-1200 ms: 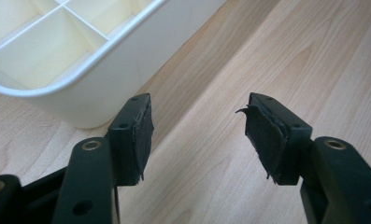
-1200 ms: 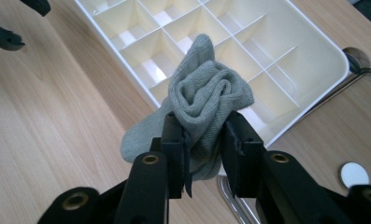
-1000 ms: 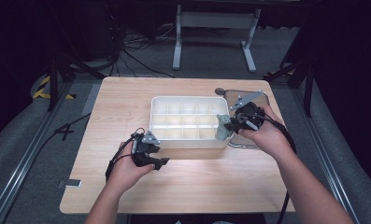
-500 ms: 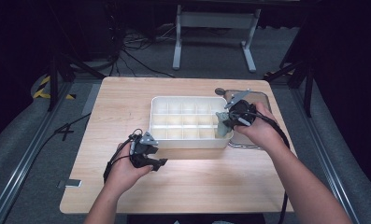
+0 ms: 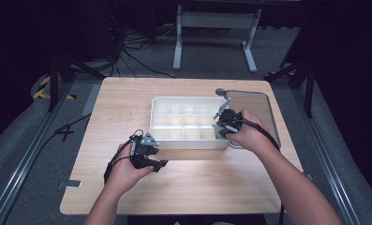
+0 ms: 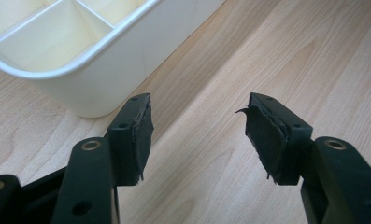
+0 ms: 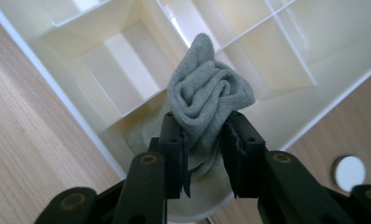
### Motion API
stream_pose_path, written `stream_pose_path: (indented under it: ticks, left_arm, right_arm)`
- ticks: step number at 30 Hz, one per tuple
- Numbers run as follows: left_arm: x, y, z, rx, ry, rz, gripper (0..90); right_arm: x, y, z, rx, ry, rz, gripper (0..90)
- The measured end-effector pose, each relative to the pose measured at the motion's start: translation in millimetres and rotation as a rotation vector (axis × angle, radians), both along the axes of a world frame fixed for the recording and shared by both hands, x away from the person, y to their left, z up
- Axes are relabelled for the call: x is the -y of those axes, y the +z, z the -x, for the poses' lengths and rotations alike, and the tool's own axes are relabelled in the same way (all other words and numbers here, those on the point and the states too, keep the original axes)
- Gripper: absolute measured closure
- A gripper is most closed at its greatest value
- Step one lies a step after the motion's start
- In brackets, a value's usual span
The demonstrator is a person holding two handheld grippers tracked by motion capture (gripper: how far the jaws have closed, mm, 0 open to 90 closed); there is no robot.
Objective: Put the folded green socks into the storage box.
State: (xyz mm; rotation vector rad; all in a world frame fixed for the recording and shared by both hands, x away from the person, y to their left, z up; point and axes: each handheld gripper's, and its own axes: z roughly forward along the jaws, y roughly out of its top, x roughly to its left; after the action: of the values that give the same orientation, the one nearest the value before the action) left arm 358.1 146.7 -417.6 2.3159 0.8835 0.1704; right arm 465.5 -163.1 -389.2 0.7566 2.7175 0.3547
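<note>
**benchrat:** So where's the sock at? In the right gripper view the right gripper has its jaws squeezed onto a rolled-up grey-green sock, bundle sticking up past the fingertips. Under it is the white divided organizer, and the sock looks to hang right over the corner compartment, the one at the near right end going by the high view. Some fabric seems to trail down into that cell already.

**tray_nerd:** Yep, that's the relation that matters. The roll's long axis runs roughly along the jaws, pointing out from the hand, and the cell lies straight beyond and below the tips. My guess is the next bit is just pushing down into that corner cell and letting go, no sideways travel needed. Dividers are close on both sides though, so the roll could snag on a wall.

**benchrat:** And the left gripper?

**tray_nerd:** Jaws wide apart, nothing between them, hovering over the wooden table just beside the organizer's near-left corner. In the high view the right hand is clearly the nearer one to the target cell; the left hand is well off to the side.
</note>
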Motion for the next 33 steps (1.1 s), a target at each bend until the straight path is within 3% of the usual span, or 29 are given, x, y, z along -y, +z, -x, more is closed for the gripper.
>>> stream_pose_path:
  ticks: [11,15,18,21,33]
  left_arm:
    - [2.8,-2.8,0.4,-0.006,-0.015,-0.008,42.1]
    - [3.2,-2.5,0.3,-0.005,-0.017,-0.019,42.1]
    - [2.8,-3.1,0.1,-0.013,-0.019,-0.016,42.1]
    - [2.1,-4.4,0.5,-0.008,-0.007,-0.014,42.1]
    - [-1.3,-3.6,2.1,-0.009,-0.007,-0.006,42.0]
  right_arm:
    - [0.6,-15.0,-15.1,-0.142,-0.052,-0.017,72.2]
    - [-1.3,-25.0,-21.0,-0.17,-0.039,0.0,72.4]
    - [-6.2,-29.9,-25.8,-0.203,-0.068,0.033,72.3]
    - [-6.5,-30.5,-29.9,-0.231,-0.081,0.03,72.3]
    - [-6.5,-29.0,-28.8,-0.23,-0.079,0.027,69.3]
